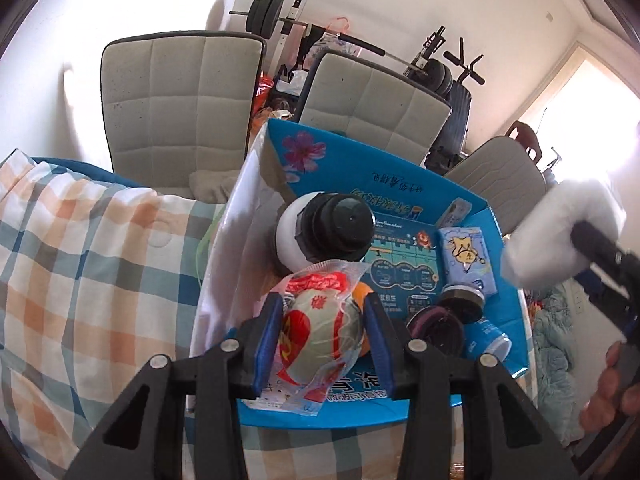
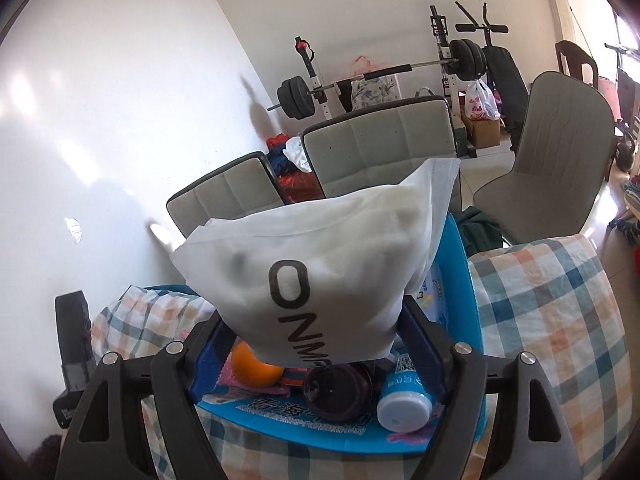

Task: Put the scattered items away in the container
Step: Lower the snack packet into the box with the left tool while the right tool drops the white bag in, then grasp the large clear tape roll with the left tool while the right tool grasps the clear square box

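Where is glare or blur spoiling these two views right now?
Left wrist view: the window at right is blown out, and the white bag in the right gripper is smeared with blur; the wrapped snack in the left gripper stays sharp. Right wrist view: sun patches glare on the wall, and the bag fills the centre, slightly soft; straight edges bow near the rim.

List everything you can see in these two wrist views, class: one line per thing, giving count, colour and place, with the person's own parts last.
Wrapped snack: one, red and white, between left gripper's pads.
White bag: one, black lettering, in right gripper.
Box: one, blue, on checked cloth.
Jar: one, white with black lid, in box.
Orange: one, in box.
Tissue pack: one, blue, in box.
Small bottle: one, white-blue, in box.
Chairs: three, grey, behind.
Left gripper: black, blue pads.
Right gripper: black.
Hand: right edge.
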Motion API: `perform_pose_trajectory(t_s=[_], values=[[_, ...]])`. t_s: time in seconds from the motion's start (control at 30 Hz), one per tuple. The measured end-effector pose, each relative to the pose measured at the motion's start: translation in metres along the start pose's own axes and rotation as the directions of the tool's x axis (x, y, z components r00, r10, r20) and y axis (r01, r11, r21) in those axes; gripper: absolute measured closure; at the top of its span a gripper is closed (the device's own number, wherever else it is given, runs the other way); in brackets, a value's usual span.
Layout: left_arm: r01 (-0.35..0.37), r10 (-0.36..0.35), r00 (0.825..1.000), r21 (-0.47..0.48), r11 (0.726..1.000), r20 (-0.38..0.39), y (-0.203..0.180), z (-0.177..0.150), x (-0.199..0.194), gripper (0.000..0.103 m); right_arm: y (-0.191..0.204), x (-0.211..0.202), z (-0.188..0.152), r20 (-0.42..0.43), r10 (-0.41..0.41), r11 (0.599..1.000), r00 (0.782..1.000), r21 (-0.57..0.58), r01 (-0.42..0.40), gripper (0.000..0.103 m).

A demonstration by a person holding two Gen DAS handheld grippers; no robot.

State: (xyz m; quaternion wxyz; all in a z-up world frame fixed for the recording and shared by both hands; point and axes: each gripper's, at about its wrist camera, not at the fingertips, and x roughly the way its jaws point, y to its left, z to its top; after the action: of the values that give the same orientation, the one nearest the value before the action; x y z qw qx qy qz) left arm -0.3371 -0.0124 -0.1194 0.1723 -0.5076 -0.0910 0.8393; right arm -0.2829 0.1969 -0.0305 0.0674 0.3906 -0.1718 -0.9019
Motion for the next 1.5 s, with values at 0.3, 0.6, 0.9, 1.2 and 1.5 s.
perform_pose_trajectory(t_s=[0.3, 0.6, 0.9, 1.2, 1.5], values=[[-0.037, 0.036, 0.999, 0.025, 0.999, 0.019, 0.006, -0.012, 0.010, 0.061, 0.023, 0.107, 0.056, -0.198, 0.088, 0.994, 0.976, 0.080, -0.074, 0.023], [-0.050, 0.051, 0.998, -0.032, 0.998, 0.036, 0.020, -0.016, 0.007, 0.044, 0.068, 0.195, 0.056, -0.366, 0.055, 0.997, 0.929, 0.064, -0.033, 0.023], [-0.071, 0.075, 0.995, -0.062, 0.996, 0.060, 0.016, -0.012, -0.005, 0.025, 0.066, 0.204, 0.044, -0.377, 0.011, 1.000, 0.926, 0.006, -0.009, 0.019], [-0.106, 0.112, 0.990, -0.061, 0.992, 0.089, -0.003, -0.010, -0.024, 0.017, 0.049, 0.110, 0.033, -0.253, -0.036, 0.986, 0.967, -0.169, -0.008, 0.018], [-0.115, 0.115, 0.991, -0.009, 0.993, 0.070, -0.035, -0.043, -0.046, 0.017, -0.039, -0.002, -0.020, -0.151, -0.120, 0.987, 0.981, -0.121, 0.102, 0.018]])
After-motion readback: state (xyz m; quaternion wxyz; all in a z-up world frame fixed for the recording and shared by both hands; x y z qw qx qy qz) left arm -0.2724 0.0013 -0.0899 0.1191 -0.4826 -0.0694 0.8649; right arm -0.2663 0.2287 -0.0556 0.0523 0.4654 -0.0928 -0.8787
